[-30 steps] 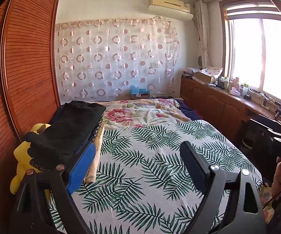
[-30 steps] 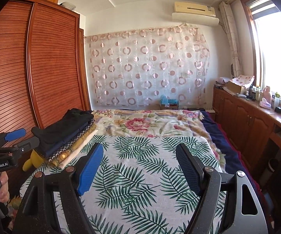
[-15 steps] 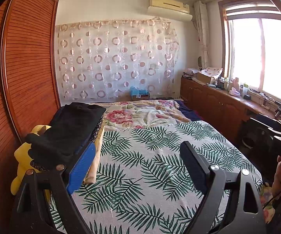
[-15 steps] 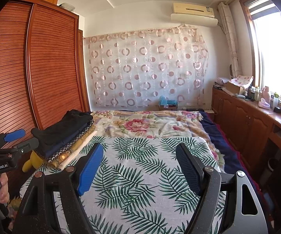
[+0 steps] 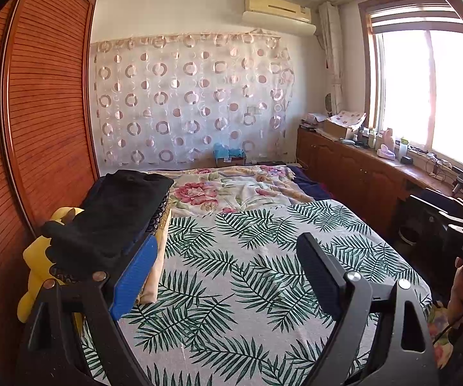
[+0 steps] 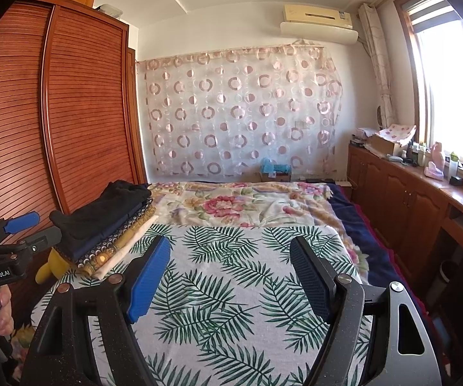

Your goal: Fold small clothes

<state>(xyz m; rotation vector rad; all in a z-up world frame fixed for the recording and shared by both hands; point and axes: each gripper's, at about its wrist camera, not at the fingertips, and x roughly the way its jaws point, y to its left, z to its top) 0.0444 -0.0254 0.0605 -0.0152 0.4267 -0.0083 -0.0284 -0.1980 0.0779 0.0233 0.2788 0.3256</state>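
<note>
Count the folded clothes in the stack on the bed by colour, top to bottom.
Black: 1
Navy: 1
Dark patterned: 1
Gold: 1
Cream: 1
Total: 5 layers showing in the right wrist view; anything hidden between them cannot be told.

A yellow plush toy [image 5: 35, 276] lies mostly hidden under the stacked clothes [image 5: 115, 215].

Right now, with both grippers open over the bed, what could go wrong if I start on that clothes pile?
The stack of folded clothes sits at the bed's left edge, partly on a yellow plush toy; tugging the black top piece could tip it off. The open left gripper may also snag the palm-leaf sheet.
</note>
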